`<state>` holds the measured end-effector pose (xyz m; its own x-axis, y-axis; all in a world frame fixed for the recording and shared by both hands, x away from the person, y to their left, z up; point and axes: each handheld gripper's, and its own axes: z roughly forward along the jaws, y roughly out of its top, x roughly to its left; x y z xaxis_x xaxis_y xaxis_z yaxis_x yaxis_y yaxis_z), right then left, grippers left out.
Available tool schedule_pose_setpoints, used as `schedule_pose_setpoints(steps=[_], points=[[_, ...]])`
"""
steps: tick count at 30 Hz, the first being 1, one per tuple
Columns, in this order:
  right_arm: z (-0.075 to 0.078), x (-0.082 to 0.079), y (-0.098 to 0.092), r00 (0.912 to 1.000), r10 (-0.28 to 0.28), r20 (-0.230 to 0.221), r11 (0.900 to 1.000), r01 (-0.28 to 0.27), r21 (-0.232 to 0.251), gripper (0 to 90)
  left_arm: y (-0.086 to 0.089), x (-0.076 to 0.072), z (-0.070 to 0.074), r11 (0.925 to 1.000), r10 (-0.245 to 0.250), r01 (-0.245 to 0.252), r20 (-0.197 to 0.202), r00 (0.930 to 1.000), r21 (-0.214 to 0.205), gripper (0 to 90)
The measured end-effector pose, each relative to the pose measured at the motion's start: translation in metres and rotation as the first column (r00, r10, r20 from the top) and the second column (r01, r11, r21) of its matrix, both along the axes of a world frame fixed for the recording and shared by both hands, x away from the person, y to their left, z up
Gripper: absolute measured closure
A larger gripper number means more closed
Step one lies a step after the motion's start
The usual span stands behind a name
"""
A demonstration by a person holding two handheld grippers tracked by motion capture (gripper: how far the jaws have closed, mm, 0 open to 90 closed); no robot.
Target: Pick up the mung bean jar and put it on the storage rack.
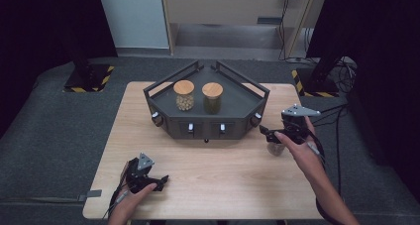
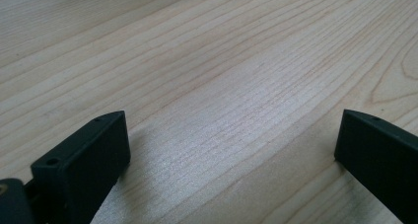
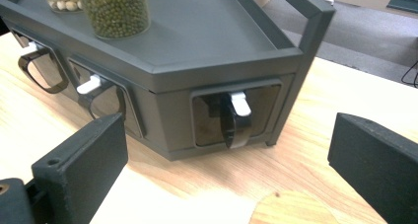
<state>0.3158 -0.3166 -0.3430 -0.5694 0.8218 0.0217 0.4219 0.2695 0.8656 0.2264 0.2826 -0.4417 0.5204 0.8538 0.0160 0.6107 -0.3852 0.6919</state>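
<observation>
Right gripper (image 1: 270, 134) open over a jar (image 1: 275, 148).
My left gripper (image 1: 158, 181) sat open too, low over the bare table (image 1: 223, 185), well apart from the rack (image 1: 237, 108).

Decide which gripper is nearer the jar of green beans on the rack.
Right. The right gripper hovers just beyond the rack's right corner; the left gripper sits by the table's near edge, farther from the green-bean jar.

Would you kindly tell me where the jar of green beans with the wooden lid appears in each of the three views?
High view: the green bean jar stands on the dark rack, right of the pale bean jar.
Left gripper view: not in it; bare wooden table between open jaws.
Right gripper view: top left, lower part of the jar on the rack.
Shared landmark: the light wooden table.
</observation>
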Motion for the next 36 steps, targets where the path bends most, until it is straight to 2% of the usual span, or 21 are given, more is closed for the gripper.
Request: schedule_pose_setpoints(steps=[15, 36], points=[[-0.011, -0.01, -0.021, 0.9991, -0.043, -0.005, 0.9991, 0.043, -0.004, 1.8, 0.0, 0.0, 0.0, 1.0, 0.001, -0.001, 0.0, 1.0, -0.001, 0.0], [-0.035, -0.026, -0.048, 0.9955, -0.094, -0.006, 0.9949, 0.094, 0.035, 1.9, 0.0, 0.0, 0.0, 1.0, 0.001, -0.001, 0.0, 1.0, 0.0, 0.0]])
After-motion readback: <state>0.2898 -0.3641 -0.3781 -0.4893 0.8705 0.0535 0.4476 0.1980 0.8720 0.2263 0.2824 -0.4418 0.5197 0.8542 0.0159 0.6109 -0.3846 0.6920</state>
